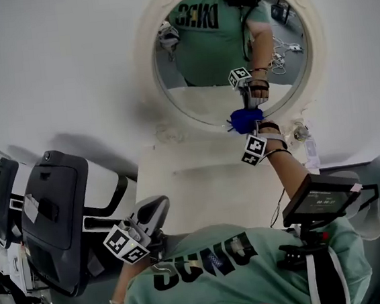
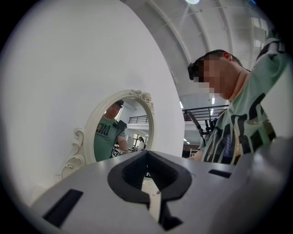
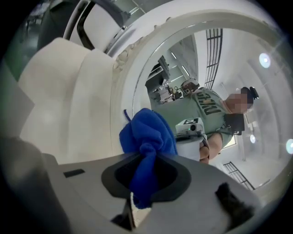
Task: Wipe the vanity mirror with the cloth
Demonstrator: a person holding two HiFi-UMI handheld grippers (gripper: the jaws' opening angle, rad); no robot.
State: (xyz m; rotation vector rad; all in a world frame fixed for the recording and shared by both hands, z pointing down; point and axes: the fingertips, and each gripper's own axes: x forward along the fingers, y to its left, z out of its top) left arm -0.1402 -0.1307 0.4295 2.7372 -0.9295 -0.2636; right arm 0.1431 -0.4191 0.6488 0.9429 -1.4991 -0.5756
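The right gripper (image 1: 253,132) holds a blue cloth (image 1: 244,119). Its jaws are squeezed on the cloth, and a bunch of it sticks out in front. The cloth is at the bottom edge of the mirror (image 1: 205,102), a bit to the right, and looks to touch the glass. The mirror is oval, with a curly white frame (image 1: 147,65). It stands at the back edge of a pale tabletop (image 1: 200,180). The left gripper (image 2: 146,156) is low, near the person's green shirt (image 1: 208,261). Its jaws are together with nothing in them. A black chair (image 1: 54,209) is off the tabletop's left edge.
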